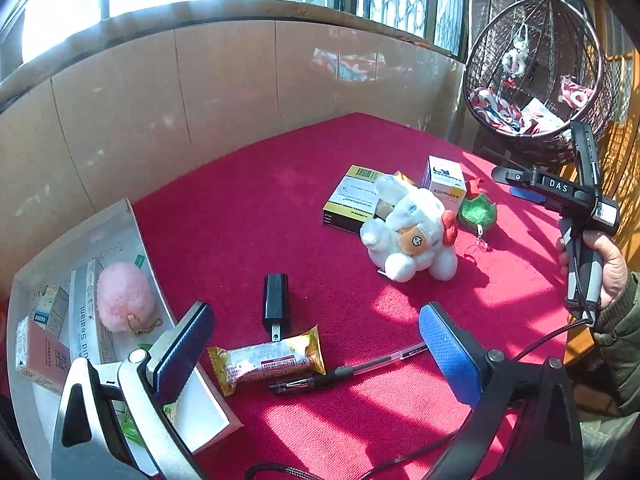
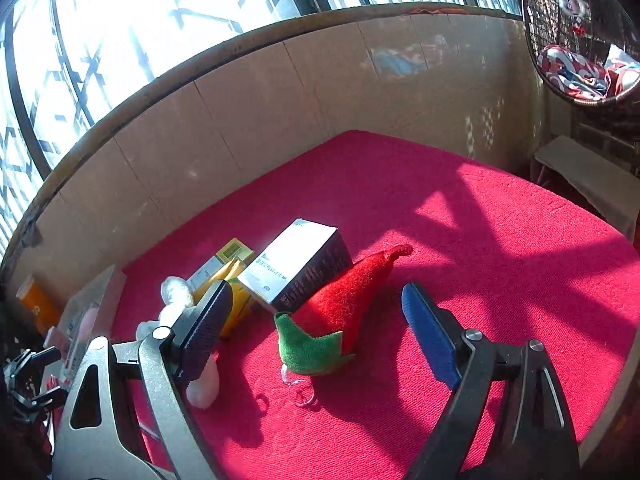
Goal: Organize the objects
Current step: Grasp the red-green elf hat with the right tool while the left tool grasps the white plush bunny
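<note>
Though unheld, elf hat [image 2: 340,312] beside box [image 2: 298,266].

Left hand-held gripper [image 1: 316,344]: jaws spread wide, nothing between the pads. Left finger [image 1: 184,344] at 7 o'clock of its own view, right finger [image 1: 448,356] at 5 o'clock, blue pads facing inward. Pointed downward at a slant.

Right hand-held gripper [image 2: 318,320]: jaws likewise wide apart, pads gripping nothing. Dark left finger [image 2: 204,332] at 8 o'clock, blue right finger [image 2: 430,332] at 4 o'clock. Tilted down.

From the left wrist view, the right hand-held gripper sits at 3 o'clock, its body level, nose toward 9 o'clock. The person's right hand [image 1: 604,268] wraps the grip below it; a dark green sleeve [image 1: 620,332] covers the wrist.
</note>
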Demonstrator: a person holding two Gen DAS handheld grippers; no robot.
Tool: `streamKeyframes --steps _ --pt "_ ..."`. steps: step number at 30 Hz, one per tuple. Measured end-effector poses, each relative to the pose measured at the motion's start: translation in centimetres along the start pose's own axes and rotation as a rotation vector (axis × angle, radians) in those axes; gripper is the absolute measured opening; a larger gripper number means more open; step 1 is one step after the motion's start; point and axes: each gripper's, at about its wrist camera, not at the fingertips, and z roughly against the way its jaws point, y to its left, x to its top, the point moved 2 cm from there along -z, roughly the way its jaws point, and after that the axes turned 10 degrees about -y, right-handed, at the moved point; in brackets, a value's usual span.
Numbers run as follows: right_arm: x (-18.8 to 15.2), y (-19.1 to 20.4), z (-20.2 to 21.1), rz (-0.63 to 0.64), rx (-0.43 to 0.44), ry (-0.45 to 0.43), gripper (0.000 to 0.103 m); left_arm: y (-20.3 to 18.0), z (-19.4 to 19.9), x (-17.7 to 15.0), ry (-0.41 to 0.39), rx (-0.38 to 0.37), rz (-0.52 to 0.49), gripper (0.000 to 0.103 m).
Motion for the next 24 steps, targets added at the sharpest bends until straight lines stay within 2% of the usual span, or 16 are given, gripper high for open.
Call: streamKeyframes --steps 5,9,14,15,16,17,18,20,22,23,24 --pt "-1.8 1.2 -2.7 0.074 0.021 0.123 0.087 -3.2 -5.3 1.9 0.021 -0.057 -0.014 0.102" --pt "-2.3 2.8 -4.8 0.155 -0.028 0.145 0.087 -5.9 -8.7 2.3 0.051 -0.073 -0.097 0.102" --pt "-2.5 2.7 -6.5 0.151 -0.029 0.188 0.087 -7.9 -11.9 2.4 0.103 -0.079 -0.136 0.102" --pt "-2.4 2.7 -6.3 0.149 -0.019 0.183 0.083 -8.2 -12.4 2.4 0.110 -0.085 -0.137 0.102" --pt "-2.4 2.5 -6.2 0.151 -0.023 0.184 0.070 -8.4 -12.9 2.4 0.117 -0.089 -0.137 0.102" --pt "-2.5 2.3 -6.2 0.148 -0.025 0.188 0.061 -8.6 -13.2 2.4 0.123 -0.089 -0.137 0.102" --pt "-2.4 2.0 -6.1 0.143 -0.022 0.188 0.048 -8.8 -13.6 2.4 0.128 -0.091 -0.134 0.097" --pt "-2.3 1.5 -5.7 0.125 0.005 0.191 0.044 -8.9 -13.7 2.2 0.130 -0.098 -0.121 0.088" --pt "-2.4 1.1 -5.3 0.110 0.022 0.189 0.040 -8.9 -13.1 2.1 0.105 -0.119 -0.115 0.073" --pt "-2.4 0.9 -5.0 0.103 0.027 0.187 0.039 -9.0 -12.6 2.2 0.092 -0.129 -0.119 0.061" --pt "-2.4 0.7 -4.6 0.093 0.027 0.182 0.039 -9.0 -12.2 2.2 0.091 -0.126 -0.113 0.061"
